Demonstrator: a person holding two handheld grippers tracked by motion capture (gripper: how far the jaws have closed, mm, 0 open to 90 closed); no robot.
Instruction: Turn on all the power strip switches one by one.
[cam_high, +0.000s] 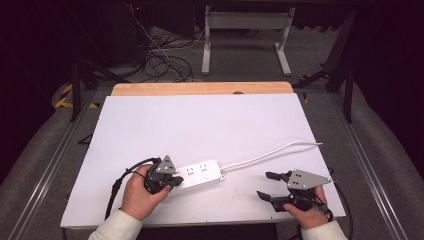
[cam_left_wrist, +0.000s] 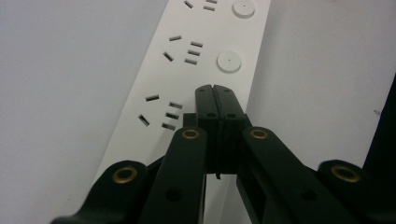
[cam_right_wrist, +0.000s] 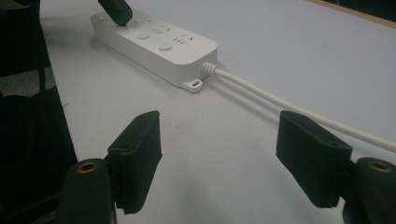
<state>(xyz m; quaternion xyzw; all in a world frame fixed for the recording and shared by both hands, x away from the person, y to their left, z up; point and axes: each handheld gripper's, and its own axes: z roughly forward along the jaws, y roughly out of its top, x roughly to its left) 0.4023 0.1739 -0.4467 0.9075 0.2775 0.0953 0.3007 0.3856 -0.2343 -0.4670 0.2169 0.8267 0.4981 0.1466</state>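
White power strip (cam_high: 201, 174) lies on my table (cam_high: 200, 125); my left gripper (cam_left_wrist: 215, 93), jaws together, presses its top; my right gripper (cam_right_wrist: 219, 158) gapes, holding nothing.

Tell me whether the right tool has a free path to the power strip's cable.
Probably yes: the right tool is open, and only bare white table lies between it and the white cable. The left tool stays at the power strip.

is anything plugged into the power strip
No. The power strip has all visible sockets empty; the shut left gripper presses its tip on the strip's top.
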